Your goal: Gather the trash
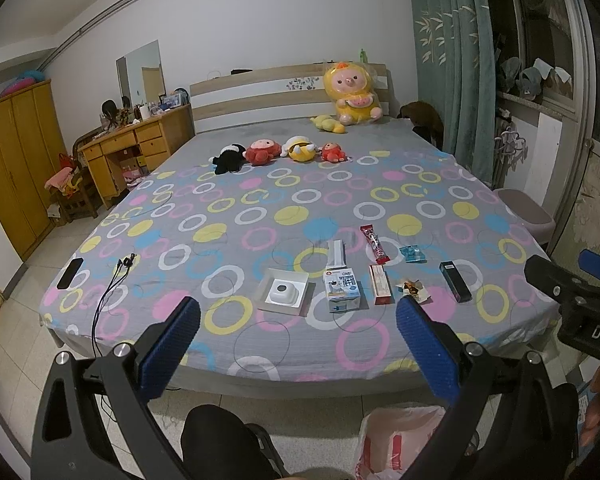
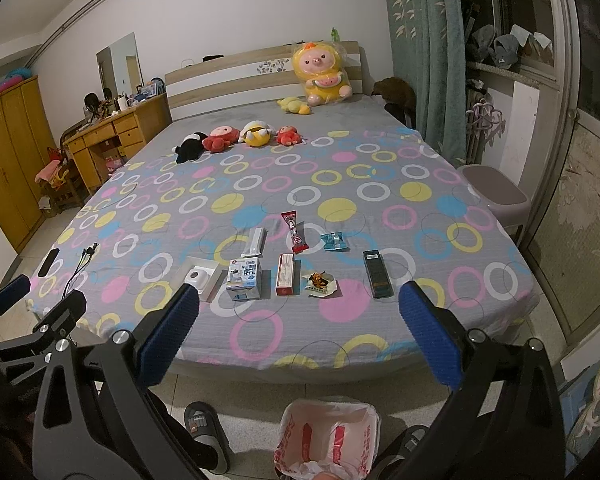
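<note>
Both grippers, left gripper (image 1: 298, 354) and right gripper (image 2: 300, 340), hang wide open, holding nothing, above the bed's (image 2: 380, 344) near edge. Trash lies in a loose row near that edge: milk carton (image 2: 244, 279), red box (image 2: 286, 274), black box (image 2: 377, 273), red wrapper (image 2: 295, 232). Bag-lined bin (image 2: 327, 438) on the floor below.

Plush toys (image 1: 284, 151) on bed (image 1: 236, 196), phone (image 1: 69, 273), wardrobe (image 1: 16, 168)
</note>
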